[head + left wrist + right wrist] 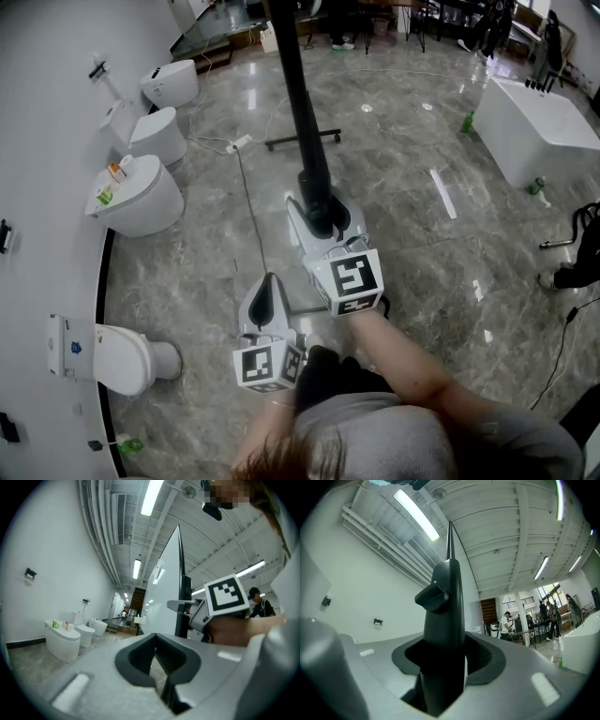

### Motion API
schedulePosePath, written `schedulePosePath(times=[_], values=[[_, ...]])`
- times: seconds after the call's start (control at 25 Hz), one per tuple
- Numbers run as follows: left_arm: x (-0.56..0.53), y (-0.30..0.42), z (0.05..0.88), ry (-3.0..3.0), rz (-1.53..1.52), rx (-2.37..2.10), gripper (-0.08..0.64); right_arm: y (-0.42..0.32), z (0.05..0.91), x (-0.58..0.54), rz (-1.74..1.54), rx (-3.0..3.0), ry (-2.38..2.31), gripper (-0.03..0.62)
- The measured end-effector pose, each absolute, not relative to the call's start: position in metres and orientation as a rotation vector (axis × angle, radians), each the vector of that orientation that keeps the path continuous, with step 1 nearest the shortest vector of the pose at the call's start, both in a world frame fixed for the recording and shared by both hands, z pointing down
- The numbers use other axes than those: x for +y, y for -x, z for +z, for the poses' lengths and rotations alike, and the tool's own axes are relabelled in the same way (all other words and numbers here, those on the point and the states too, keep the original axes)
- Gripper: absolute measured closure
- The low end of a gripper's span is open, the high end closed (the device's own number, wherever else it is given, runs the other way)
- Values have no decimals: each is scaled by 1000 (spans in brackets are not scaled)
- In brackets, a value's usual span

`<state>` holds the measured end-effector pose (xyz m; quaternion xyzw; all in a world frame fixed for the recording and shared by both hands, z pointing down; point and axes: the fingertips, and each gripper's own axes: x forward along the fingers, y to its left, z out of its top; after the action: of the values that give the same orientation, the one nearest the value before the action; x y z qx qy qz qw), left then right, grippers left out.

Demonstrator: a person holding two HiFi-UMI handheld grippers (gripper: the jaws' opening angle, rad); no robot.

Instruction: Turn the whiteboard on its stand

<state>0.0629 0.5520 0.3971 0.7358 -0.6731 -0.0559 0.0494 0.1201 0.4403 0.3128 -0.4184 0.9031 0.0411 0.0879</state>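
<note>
Head view looks steeply down on both arms reaching up-frame from the lower centre. The right gripper (324,223) sits just above the middle, its bare forearm (412,361) running down to the lower right; its tongs pinch the black edge of the whiteboard (298,103), which shows edge-on as a dark bar from the top edge down to frame centre. The left gripper (267,286) is lower and to the left, near the right one and apart from the board; its own view shows the tongs pressed together at the tips with nothing between them (floor shows through the hollow behind the pads).

The left hand is hidden under the marker cube (267,364); the board's white face cannot be seen from above; of the stand only one wheeled foot (305,141) shows, at upper centre. In the right gripper view the black edge fills the gap between the pads and blocks what lies behind it.

Toilets (141,202) line the left wall; a bathtub (539,127) stands at upper right; a cable (251,211) trails over the grey floor (412,234) left of the board; open floor lies between board and tub.
</note>
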Motion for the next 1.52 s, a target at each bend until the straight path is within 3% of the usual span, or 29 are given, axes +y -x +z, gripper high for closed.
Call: schedulePosePath(times=[0.68, 0.92, 1.12, 1.28, 1.44, 1.52], values=[[564, -62, 391, -2329, -148, -1961, 561, -133, 313, 467, 109, 2645, 1328, 419], [574, -58, 381, -2346, -160, -1968, 561, -151, 334, 486, -3, 2683, 1333, 325], [579, -72, 379, -2390, -174, -1937, 561, -181, 343, 516, -6, 2678, 1351, 359], [579, -79, 376, -2410, -185, -1901, 561, -188, 339, 534, 112, 2708, 1325, 445], [581, -94, 380, -2409, -207, -1846, 561, -187, 353, 546, 138, 2787, 1296, 471], [582, -103, 383, -2426, -189, -1838, 561, -191, 358, 550, 137, 2800, 1283, 565]])
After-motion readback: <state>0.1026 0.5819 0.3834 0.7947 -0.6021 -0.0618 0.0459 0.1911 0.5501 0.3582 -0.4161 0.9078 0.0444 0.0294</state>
